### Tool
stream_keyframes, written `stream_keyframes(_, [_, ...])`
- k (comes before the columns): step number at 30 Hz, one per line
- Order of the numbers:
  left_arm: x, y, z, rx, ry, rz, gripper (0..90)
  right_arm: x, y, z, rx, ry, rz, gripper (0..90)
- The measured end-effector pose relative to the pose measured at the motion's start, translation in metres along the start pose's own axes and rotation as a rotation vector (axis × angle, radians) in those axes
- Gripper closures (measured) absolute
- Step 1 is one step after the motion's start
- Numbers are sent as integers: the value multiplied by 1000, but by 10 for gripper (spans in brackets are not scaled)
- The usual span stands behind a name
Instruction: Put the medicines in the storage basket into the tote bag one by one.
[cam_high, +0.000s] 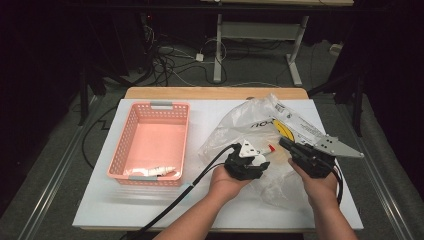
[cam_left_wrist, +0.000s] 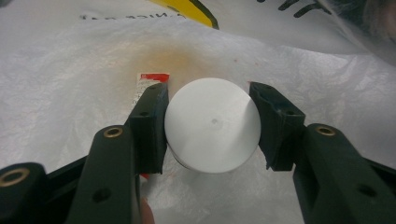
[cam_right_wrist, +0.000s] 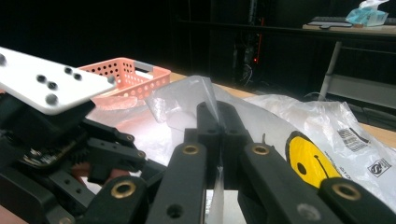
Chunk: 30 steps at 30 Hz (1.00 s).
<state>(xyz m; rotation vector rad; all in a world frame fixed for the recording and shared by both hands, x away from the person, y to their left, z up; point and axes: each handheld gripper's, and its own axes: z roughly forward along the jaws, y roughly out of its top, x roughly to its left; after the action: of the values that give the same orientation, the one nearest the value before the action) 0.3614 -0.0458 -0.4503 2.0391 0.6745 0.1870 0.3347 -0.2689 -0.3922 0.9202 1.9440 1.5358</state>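
Plastic fills the middle of what we see: a crumpled clear plastic bag (cam_high: 260, 127) with black print and a yellow smiley face lies on the white tabletop (cam_high: 100, 200), to the right of a pink perforated plastic basket (cam_high: 131, 131).

Our left claw (cam_high: 257, 159) sits low over the bag's near part. In the left gripper view its two black jaws stand on either side of a round white cap (cam_left_wrist: 212, 123), which belongs to a small white tube with a red end (cam_left_wrist: 150, 78) lying under the film. The left pad (cam_left_wrist: 152, 126) touches the cap's edge; the right pad looks just against the other edge, though we cannot tell how firmly it presses. So we read this claw as closed around the cap, with the jaws partly apart because of its width.

Our right claw (cam_high: 286, 144) is closed tight on a fold of the bag. The right gripper view shows its two jaws (cam_right_wrist: 219, 135) pressed together, with a thin flap of clear film pinched between them and rising above the tips. The smiley face (cam_right_wrist: 310, 161) lies just to the right of those jaws, and the left claw's body with its white plate (cam_right_wrist: 46, 86) sits close on the left.

In the basket, at its near end, lies another small white tube (cam_high: 152, 171). Both forearms come in from the bottom edge of the high view.
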Motion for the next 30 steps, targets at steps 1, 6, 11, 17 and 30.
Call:
stream_keyframes(1, [0,0,3,1,-1,-1,487,0,0,0,0,0,3,900])
stream_keyframes(6, [-3,-3,14,3,0,-1,487,-1,-1,1,5,3,-2,900])
stream_keyframes(11, [-1,-7,23,13,5,-14,486,0,-1,1,4,0,-2,900])
stream_keyframes(17, [1,-9,29,3,3,-19,486,0,-2,0,6,0,-2,900])
stream_keyframes(30, [-1,-5,32,3,-1,-33,419,-1,-2,1,9,0,-1,900])
